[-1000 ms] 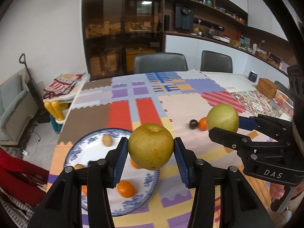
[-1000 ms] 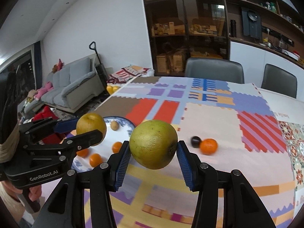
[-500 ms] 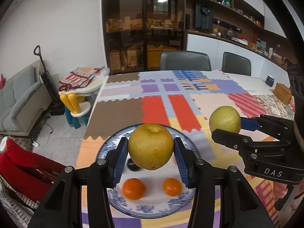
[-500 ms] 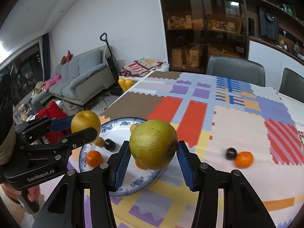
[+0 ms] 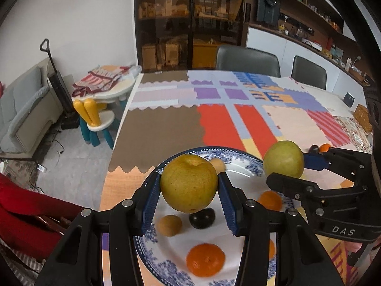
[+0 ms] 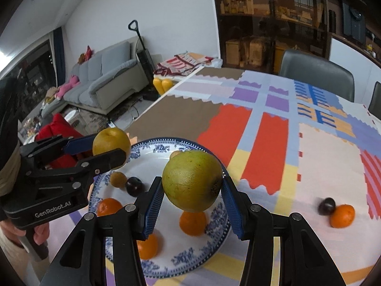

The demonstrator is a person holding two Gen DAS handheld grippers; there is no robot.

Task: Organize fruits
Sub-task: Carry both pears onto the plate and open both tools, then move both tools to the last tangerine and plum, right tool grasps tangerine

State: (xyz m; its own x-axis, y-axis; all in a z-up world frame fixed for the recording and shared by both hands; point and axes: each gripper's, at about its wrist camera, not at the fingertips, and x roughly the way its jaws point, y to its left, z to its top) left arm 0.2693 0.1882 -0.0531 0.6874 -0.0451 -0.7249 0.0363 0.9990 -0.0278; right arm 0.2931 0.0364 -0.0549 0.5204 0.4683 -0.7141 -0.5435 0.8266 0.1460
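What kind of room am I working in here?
Probably a home's open living and dining area: a dining table with a patchwork cloth, a grey sofa nearby, and a child's small table.

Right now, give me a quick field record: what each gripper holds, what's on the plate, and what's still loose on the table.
left gripper: shut on yellow pear, held above the plate
right gripper: shut on green pear, held above the plate
plate: blue-and-white, holds three oranges, two small brown fruits, one dark plum
off plate: one orange and one dark plum, touching, on the tablecloth
pears released: not yet
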